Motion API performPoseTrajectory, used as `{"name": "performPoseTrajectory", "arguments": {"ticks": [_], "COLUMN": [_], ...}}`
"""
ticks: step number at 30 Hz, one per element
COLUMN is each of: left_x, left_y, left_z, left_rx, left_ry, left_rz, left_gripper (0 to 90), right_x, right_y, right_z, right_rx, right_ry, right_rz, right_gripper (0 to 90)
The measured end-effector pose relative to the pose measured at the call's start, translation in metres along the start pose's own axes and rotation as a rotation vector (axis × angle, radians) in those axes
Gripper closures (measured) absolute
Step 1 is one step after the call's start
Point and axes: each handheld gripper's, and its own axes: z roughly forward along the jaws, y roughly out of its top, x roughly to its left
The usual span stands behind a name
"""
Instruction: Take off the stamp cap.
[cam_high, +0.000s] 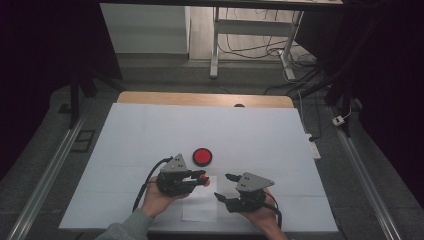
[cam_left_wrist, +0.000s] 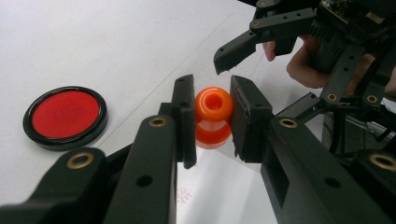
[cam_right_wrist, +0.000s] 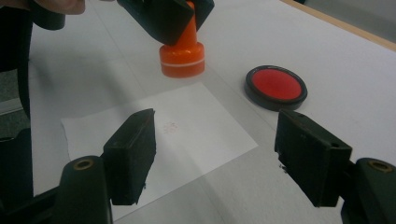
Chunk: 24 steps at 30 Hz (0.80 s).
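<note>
Between the left hand-held gripper's (cam_left_wrist: 212, 119) pinching jaws sits an orange stamp (cam_left_wrist: 213, 116) (apparently above the paper (cam_right_wrist: 154, 140)).

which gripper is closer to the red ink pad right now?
Left. The left gripper, shut on the orange stamp, sits just below the red ink pad in the high view. The right gripper, open and empty, is farther off, down and to the right, at the paper sheet.
</note>
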Motion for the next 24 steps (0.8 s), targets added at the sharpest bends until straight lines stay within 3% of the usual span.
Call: {"name": "performPoseTrajectory", "arguments": {"ticks": [24], "left_x": [-0.002], "left_y": [0.000], "left_z": [0.003], "left_rx": [0.007], "left_ry": [-0.004], "left_rz": [0.004], "left_gripper": [72.6], "right_x": [0.010], "right_y": [0.011], "right_z": [0.021], "right_rx": [0.023], "right_ry": [0.032], "right_rz": [-0.029], "right_gripper": [34.2]}}
